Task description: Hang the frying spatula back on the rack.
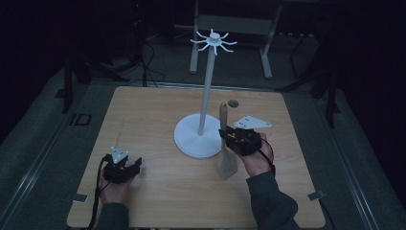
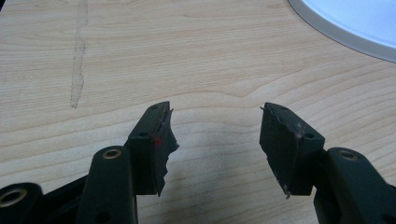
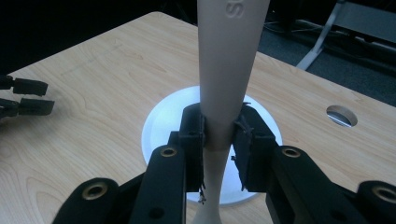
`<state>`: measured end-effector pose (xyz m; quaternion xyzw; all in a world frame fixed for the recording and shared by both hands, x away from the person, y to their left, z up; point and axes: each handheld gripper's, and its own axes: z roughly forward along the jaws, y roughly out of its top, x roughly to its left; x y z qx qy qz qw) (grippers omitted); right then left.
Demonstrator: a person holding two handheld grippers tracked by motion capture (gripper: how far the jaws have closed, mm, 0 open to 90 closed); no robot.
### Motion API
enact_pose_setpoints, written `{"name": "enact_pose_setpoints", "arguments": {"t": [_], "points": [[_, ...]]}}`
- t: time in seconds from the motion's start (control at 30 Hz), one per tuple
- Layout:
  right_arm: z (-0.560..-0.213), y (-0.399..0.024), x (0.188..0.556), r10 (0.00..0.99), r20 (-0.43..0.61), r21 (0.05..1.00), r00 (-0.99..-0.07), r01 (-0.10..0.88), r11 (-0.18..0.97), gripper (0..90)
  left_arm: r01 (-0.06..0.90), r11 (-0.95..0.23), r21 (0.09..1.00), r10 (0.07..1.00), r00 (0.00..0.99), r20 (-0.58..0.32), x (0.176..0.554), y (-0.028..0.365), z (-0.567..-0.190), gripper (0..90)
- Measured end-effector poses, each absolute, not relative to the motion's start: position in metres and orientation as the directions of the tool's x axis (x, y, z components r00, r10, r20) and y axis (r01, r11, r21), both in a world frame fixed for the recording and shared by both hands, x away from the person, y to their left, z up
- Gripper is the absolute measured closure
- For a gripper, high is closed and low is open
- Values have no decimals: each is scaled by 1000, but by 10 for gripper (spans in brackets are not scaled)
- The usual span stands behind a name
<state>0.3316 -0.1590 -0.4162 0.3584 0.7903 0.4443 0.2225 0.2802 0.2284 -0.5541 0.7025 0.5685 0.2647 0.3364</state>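
A beige spatula (image 1: 223, 114) stands nearly upright just right of the white stand, its blade (image 1: 227, 164) pointing down at the table. My right gripper (image 1: 224, 135) is shut on its handle; in the right gripper view the pads (image 3: 194, 135) press on both sides of the spatula handle (image 3: 231, 56). The white stand (image 1: 206, 91) has a round base (image 1: 194, 139) and a ring of hooks (image 1: 214, 41) on top. My left gripper (image 1: 135, 164) rests low at the table's front left. In its own view the left gripper (image 2: 215, 112) is open over bare wood.
The wooden table (image 1: 143, 115) has a small round hole (image 1: 233, 102) behind the spatula. The stand's base rim (image 2: 345, 32) shows at the upper right of the left gripper view. A metal frame (image 1: 230, 24) stands on the floor beyond the table.
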Motion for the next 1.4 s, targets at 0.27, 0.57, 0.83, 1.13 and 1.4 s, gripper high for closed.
{"name": "enact_pose_setpoints", "arguments": {"t": [0.27, 0.57, 0.83, 1.13, 1.4], "points": [[-411, -160, 331, 767, -42, 871, -641, 352, 342, 744, 621, -126, 774, 977, 213, -11, 280, 228, -554, 440], [-405, -161, 333, 769, -50, 877, -638, 340, 340, 744, 622, -124, 773, 977, 212, -14, 280, 228, -554, 440], [-399, -161, 334, 771, -57, 884, -635, 327, 335, 744, 622, -126, 773, 977, 214, -12, 280, 228, -554, 440], [-391, -162, 335, 773, -65, 893, -631, 309, 328, 744, 622, -128, 773, 977, 214, -11, 280, 228, -554, 439], [-384, -164, 337, 778, -58, 904, -625, 298, 307, 745, 620, -125, 774, 977, 212, -12, 280, 229, -554, 440]]}}
